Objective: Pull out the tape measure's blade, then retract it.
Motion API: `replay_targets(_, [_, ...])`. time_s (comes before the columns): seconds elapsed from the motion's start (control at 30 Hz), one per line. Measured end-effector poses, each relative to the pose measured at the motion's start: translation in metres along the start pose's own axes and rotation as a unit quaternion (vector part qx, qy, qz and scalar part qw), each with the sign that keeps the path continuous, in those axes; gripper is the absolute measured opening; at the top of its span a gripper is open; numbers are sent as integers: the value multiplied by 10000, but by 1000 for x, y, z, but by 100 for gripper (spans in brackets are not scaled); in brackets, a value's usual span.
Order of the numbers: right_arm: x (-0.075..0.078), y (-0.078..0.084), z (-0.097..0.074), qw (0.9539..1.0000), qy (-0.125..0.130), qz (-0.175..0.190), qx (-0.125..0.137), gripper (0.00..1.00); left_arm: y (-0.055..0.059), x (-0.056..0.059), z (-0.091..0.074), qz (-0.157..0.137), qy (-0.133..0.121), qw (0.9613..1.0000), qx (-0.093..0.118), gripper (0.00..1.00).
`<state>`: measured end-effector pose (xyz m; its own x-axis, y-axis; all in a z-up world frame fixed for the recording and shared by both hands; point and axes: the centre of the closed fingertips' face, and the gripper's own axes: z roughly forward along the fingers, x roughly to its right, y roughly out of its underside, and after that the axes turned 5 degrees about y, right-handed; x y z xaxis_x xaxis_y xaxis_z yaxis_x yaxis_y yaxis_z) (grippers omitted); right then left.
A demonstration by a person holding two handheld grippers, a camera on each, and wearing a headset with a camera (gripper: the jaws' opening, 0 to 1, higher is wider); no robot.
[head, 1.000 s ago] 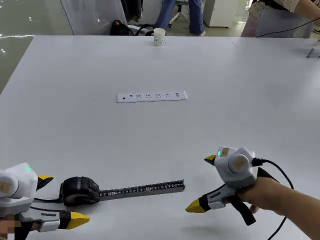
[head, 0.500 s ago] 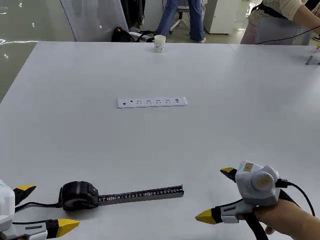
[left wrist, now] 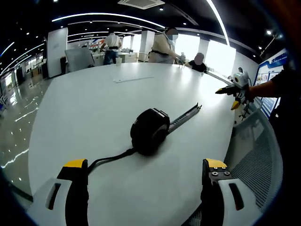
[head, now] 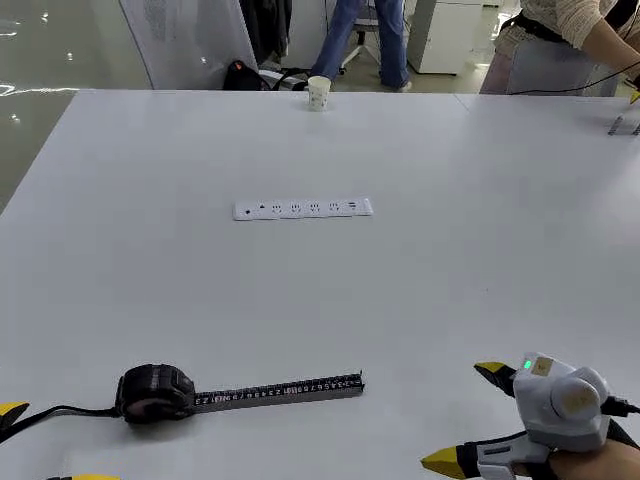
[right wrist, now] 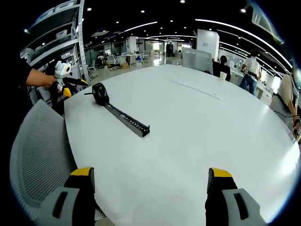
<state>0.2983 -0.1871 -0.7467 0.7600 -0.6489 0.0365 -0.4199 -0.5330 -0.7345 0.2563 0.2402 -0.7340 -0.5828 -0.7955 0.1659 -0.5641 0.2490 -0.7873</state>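
Observation:
A black tape measure lies on the white table near the front left. Its blade is pulled out to the right and lies flat, and a black strap trails off to the left. My left gripper is open a little behind the case, with the strap running between its jaws. My right gripper stands open and empty at the front right, well clear of the blade's end. In the right gripper view the tape measure and blade lie ahead to the left.
A white power strip lies mid-table and a paper cup stands at the far edge. People stand beyond the table. A grey mesh chair sits at the near edge.
Both grippers have drawn back toward the near edge, away from the tape measure. The blade stays extended on the table. The head camera has tilted.

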Motion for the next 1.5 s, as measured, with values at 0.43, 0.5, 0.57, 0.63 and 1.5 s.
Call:
replay_targets(0.43, [7, 14, -19, 9997, 187, 127, 13, 99, 9, 0, -8, -42, -66, 9999, 138, 99])
replay_targets(0.5, [8, 17, -20, 9997, 179, 190, 16, 99, 10, 1, -6, -44, -75, 9999, 125, 99])
replay_targets(0.57, [6, 20, -22, 9998, 167, 135, 3, 99, 9, 2, -5, 6, -62, 9999, 89, 99])
replay_targets(0.63, [5, 23, -24, 9998, 152, 124, -21, 99, 9, 2, -3, 21, -43, 10000, 62, 99])
replay_targets(1.5, [14, 32, -25, 9996, 232, 119, -83, 99, 7, 1, 0, 71, 16, 10000, 24, 99])
